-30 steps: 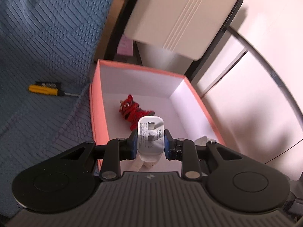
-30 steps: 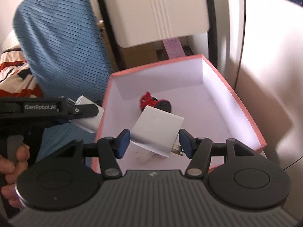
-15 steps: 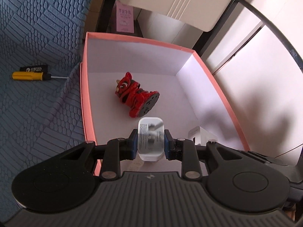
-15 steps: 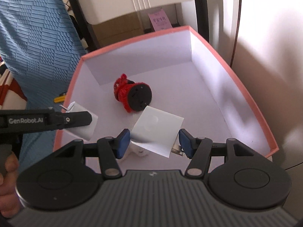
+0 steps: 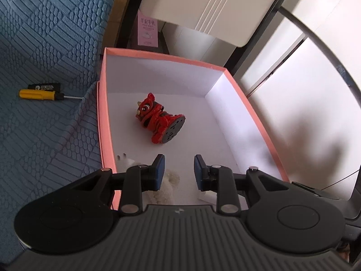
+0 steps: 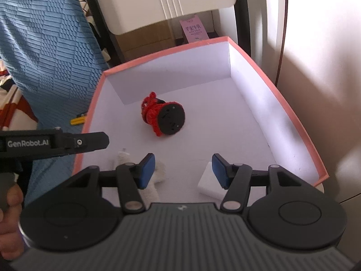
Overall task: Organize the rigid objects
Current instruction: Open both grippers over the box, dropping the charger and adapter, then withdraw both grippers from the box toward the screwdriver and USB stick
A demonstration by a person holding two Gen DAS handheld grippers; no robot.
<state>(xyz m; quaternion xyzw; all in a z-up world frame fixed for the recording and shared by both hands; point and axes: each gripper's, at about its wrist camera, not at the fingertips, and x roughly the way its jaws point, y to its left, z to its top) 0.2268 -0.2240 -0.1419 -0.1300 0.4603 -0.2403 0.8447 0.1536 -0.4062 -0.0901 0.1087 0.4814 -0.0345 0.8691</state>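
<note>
A pink-rimmed white box (image 5: 102,122) (image 6: 277,99) holds a red lion figurine (image 5: 158,122) (image 6: 162,118) lying on its side. My left gripper (image 5: 179,169) hangs over the box's near end with its jaws apart and nothing between them. A white plug (image 5: 123,160) (image 6: 123,157), blurred, lies below it by the left wall. My right gripper (image 6: 182,169) is open and empty too. A white block (image 6: 208,186) (image 5: 204,196) rests on the box floor beside the right finger. The left gripper (image 6: 99,142) shows from the side in the right wrist view.
A white fluffy item (image 5: 167,185) (image 6: 155,176) lies at the box's near end. A yellow-handled screwdriver (image 5: 40,94) rests on the blue quilted cover (image 5: 45,45) left of the box. A white chair (image 5: 203,6), a pink card (image 5: 147,31) and a person's hand (image 6: 9,201) are in view.
Both grippers sank toward the box. The plug left the left jaws and now lies by the left wall. The white block left the right jaws and now rests on the box floor.
</note>
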